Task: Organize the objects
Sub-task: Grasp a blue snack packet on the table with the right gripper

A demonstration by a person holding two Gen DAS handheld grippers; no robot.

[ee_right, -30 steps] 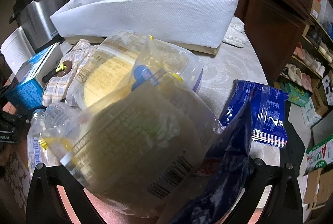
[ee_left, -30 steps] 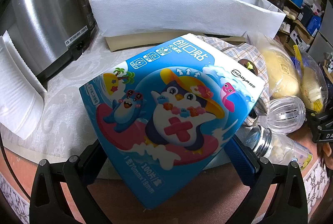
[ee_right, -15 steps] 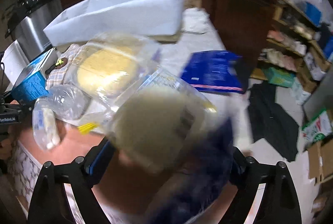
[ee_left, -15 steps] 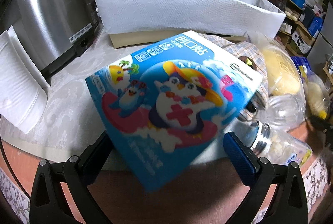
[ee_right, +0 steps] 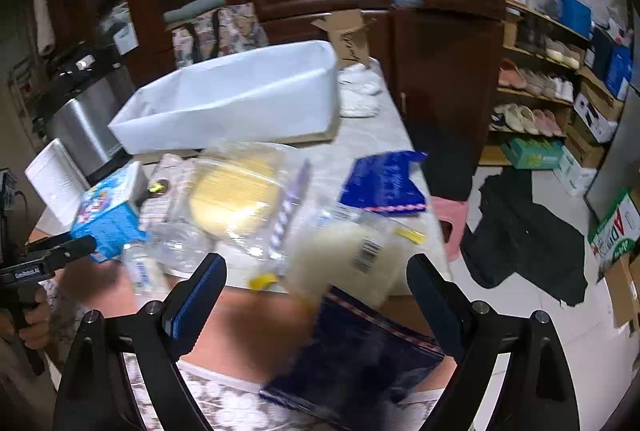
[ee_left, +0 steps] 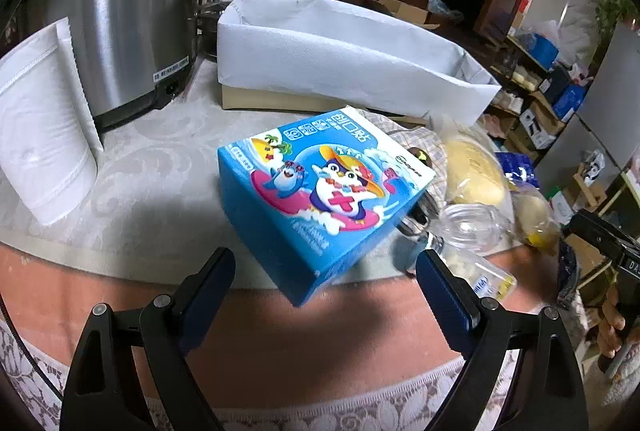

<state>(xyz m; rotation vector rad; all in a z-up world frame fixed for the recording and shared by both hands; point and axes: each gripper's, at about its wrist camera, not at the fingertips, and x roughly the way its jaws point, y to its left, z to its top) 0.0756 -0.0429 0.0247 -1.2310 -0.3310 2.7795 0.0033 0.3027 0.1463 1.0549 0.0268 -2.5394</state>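
A blue bandage box with a penguin picture [ee_left: 320, 195] lies on the table edge, just beyond my open, empty left gripper [ee_left: 324, 287]; it also shows in the right wrist view [ee_right: 108, 215]. My right gripper [ee_right: 316, 291] is open and empty, pulled back from a clear bag of pale contents [ee_right: 352, 255] and a dark blue packet [ee_right: 352, 355] at the table's near edge. A white-lined storage box [ee_left: 340, 59] stands at the back, also in the right wrist view [ee_right: 236, 99].
A steel cooker [ee_left: 120, 43] and a white paper roll [ee_left: 40, 119] stand at the left. A bag of yellow rounds [ee_right: 236, 191], clear jars [ee_left: 468, 231], a checked cloth and a blue packet [ee_right: 384, 183] crowd the table. Shelves and floor clutter lie right.
Both grippers have pulled back and up from the table. The blue box now sits beyond the left fingers instead of between them. The right gripper's clear bag now lies ahead of its fingers.
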